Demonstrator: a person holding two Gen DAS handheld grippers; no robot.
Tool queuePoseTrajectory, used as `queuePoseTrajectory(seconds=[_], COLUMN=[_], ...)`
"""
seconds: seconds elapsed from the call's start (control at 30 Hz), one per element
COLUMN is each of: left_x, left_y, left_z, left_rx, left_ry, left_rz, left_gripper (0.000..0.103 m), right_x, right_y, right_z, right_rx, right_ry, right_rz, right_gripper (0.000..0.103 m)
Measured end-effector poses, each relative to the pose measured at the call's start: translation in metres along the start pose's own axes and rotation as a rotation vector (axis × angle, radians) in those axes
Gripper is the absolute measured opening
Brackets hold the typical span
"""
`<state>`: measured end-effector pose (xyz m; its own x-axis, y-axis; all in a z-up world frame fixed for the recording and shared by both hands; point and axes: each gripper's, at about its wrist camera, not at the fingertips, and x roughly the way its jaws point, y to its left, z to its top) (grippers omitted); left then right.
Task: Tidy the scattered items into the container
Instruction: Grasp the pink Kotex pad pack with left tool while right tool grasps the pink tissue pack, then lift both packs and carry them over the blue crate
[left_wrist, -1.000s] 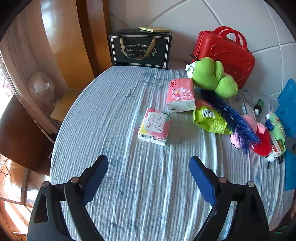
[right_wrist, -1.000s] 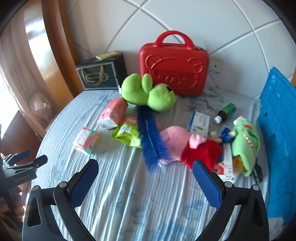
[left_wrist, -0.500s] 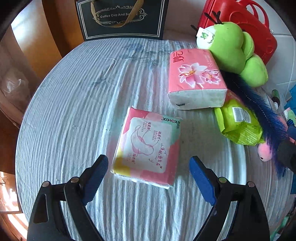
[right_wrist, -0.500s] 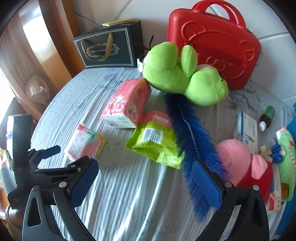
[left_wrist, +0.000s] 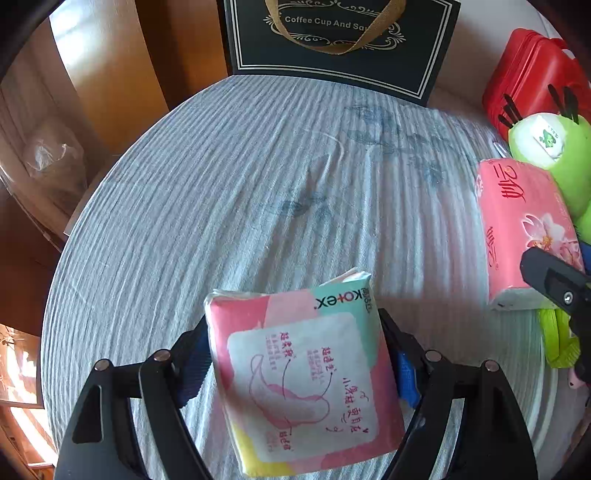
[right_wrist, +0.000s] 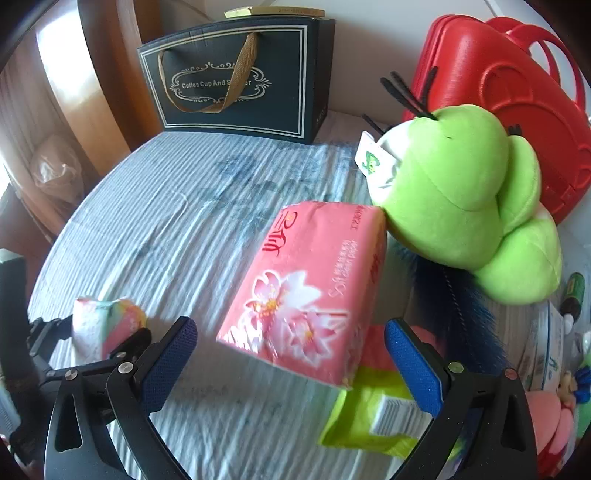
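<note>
My left gripper (left_wrist: 295, 365) is shut on the pink Kotex pad pack (left_wrist: 306, 373), which sits between its blue pads and is tilted above the striped cloth. The same pack (right_wrist: 103, 325) shows in the right wrist view, held at the lower left. My right gripper (right_wrist: 291, 362) is open and empty, its fingers on either side of the pink tissue pack (right_wrist: 310, 280), which also shows in the left wrist view (left_wrist: 524, 232). The dark paper gift bag (left_wrist: 340, 44) stands open at the table's back edge (right_wrist: 240, 88).
A green plush frog (right_wrist: 461, 199) leans on the tissue pack, with a red case (right_wrist: 498, 92) behind it. A lime snack packet (right_wrist: 373, 417), a blue bottle brush (right_wrist: 458, 306), a small bottle (right_wrist: 572, 291) and a pink plush lie to the right. The round table's edge drops off at left.
My left gripper closed on the Kotex pack and lifted it. My right gripper moved forward and left, bringing its open fingers around the pink tissue pack.
</note>
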<state>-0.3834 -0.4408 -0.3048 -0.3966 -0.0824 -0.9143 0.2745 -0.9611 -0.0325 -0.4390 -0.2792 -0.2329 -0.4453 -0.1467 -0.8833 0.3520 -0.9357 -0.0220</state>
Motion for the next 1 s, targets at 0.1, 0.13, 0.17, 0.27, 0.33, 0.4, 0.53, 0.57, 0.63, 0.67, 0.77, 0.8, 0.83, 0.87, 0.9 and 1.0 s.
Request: queuePoseTrajectory(seconds=[0.1,0.13,0.17,0.27,0.33,0.4,0.53,0.57,0.63,0.67,0.77,0.8,0.83,0.87,0.9,1.0], left_x=[0.002,0.002,0.002,0.000,-0.001,-0.004,-0.010,-0.012,-0.017,-0.020,-0.030,-0.034,-0.039,-0.045,-0.051,-0.072], left_y=[0.000,-0.002,-0.005,-0.005,-0.006,-0.007,-0.005,-0.005,-0.006,-0.007,-0.011,-0.011,-0.012,-0.012,-0.013,-0.015], left_z=[0.001,0.000,-0.001,-0.004,-0.006,-0.009,-0.016,-0.018,-0.022,-0.025,-0.031,-0.033,-0.034,-0.035,-0.037,-0.041], left_rx=[0.010,0.018,0.022,0.015,0.016,0.016,0.010,0.010,0.014,0.020,0.035,0.039,0.041,0.043,0.043,0.047], left_ry=[-0.007,-0.013,-0.016,-0.007,-0.002,-0.010,-0.007,-0.007,-0.011,-0.015,-0.028,-0.033,-0.039,-0.047,-0.056,-0.086], left_rz=[0.004,0.006,0.008,0.008,0.006,0.001,-0.011,-0.014,-0.020,-0.019,-0.013,-0.012,-0.008,-0.004,-0.002,-0.001], left_gripper=[0.081,0.081,0.081,0.082,0.082,0.077,0.070,0.070,0.069,0.069,0.069,0.069,0.069,0.069,0.069,0.069], right_x=[0.019,0.025,0.032,0.045,0.049,0.050,0.041,0.038,0.031,0.026,0.012,0.008,0.002,-0.005,-0.010,-0.032], right_y=[0.012,0.014,0.013,0.003,0.004,0.007,0.004,0.003,0.002,0.001,0.001,0.001,0.001,0.000,-0.001,-0.001], right_z=[0.002,0.001,-0.002,-0.008,-0.010,-0.012,-0.017,-0.019,-0.024,-0.026,-0.036,-0.039,-0.043,-0.046,-0.048,-0.051], right_rx=[-0.031,-0.038,-0.036,0.006,-0.003,-0.019,-0.002,0.003,0.010,0.014,0.017,0.018,0.020,0.023,0.027,0.026], right_ry=[0.009,0.021,0.039,0.065,0.061,0.050,0.054,0.055,0.056,0.056,0.053,0.051,0.048,0.044,0.037,0.005], right_rz=[-0.055,-0.064,-0.064,-0.025,-0.025,-0.025,0.019,0.032,0.059,0.074,0.099,0.107,0.112,0.115,0.118,0.126], right_gripper=[0.103,0.103,0.103,0.102,0.102,0.097,0.092,0.091,0.090,0.090,0.089,0.089,0.089,0.088,0.088,0.087])
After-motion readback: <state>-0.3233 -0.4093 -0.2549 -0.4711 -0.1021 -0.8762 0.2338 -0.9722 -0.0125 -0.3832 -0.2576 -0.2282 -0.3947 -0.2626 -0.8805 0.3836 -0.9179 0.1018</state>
